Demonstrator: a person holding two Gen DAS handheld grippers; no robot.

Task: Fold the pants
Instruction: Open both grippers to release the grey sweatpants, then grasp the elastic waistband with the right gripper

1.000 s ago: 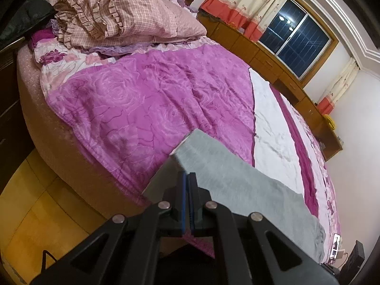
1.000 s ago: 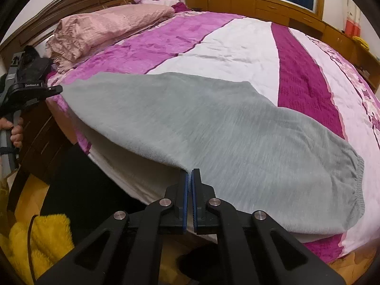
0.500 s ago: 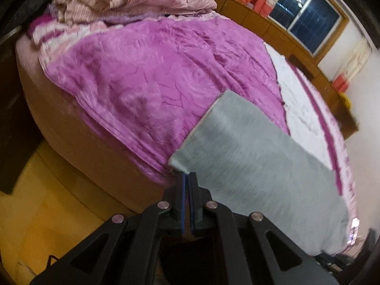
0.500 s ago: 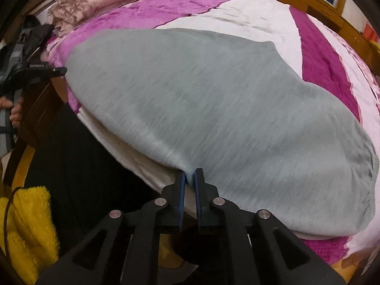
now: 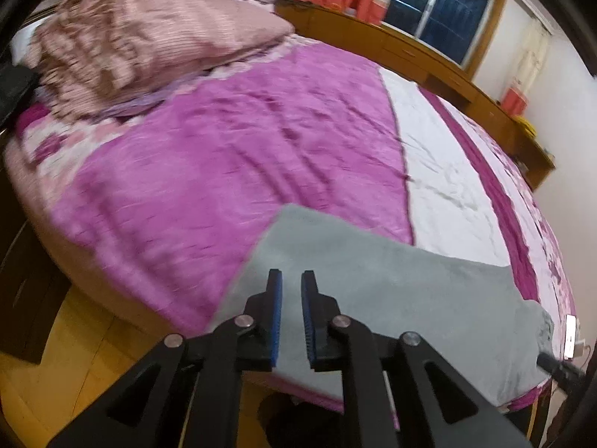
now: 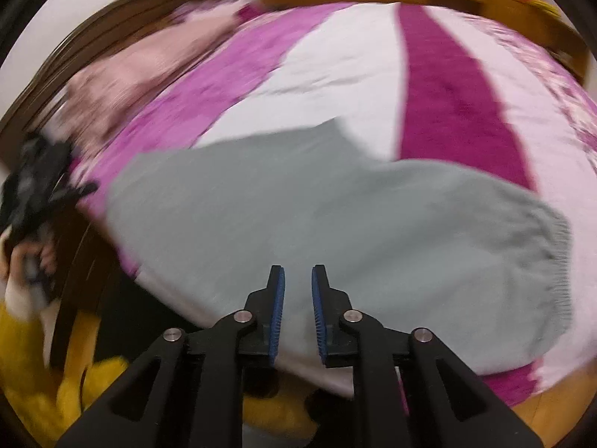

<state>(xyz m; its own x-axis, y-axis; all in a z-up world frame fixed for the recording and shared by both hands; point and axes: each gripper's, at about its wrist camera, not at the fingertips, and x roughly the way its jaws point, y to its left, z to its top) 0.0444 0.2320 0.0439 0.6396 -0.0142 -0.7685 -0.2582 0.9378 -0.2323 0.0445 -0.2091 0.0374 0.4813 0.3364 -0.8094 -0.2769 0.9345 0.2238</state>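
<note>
Grey pants (image 5: pixel 391 298) lie flat along the near edge of a bed covered in purple and white. In the left wrist view my left gripper (image 5: pixel 291 280) hovers over one end of the pants, its jaws opening, with a clear gap and no cloth pinched. The right wrist view shows the pants (image 6: pixel 335 216) spread wide, their elastic waistband (image 6: pixel 556 261) at the right. My right gripper (image 6: pixel 298 276) hangs above their near edge, jaws opening too, nothing held. The other handheld gripper (image 6: pixel 37 183) and a hand show at the far left, blurred.
A pink ruffled pillow (image 5: pixel 123 41) lies at the head of the bed. A wooden cabinet run (image 5: pixel 429 59) and a dark window (image 5: pixel 436 11) stand beyond it. Yellow floor (image 5: pixel 67 358) lies below the bed edge, and yellow fluffy fabric (image 6: pixel 41 403) is at lower left.
Both grippers, earlier shut on the near edge of the pants, have let go and parted. The pants now lie flat on the bed. Both views have swung.
</note>
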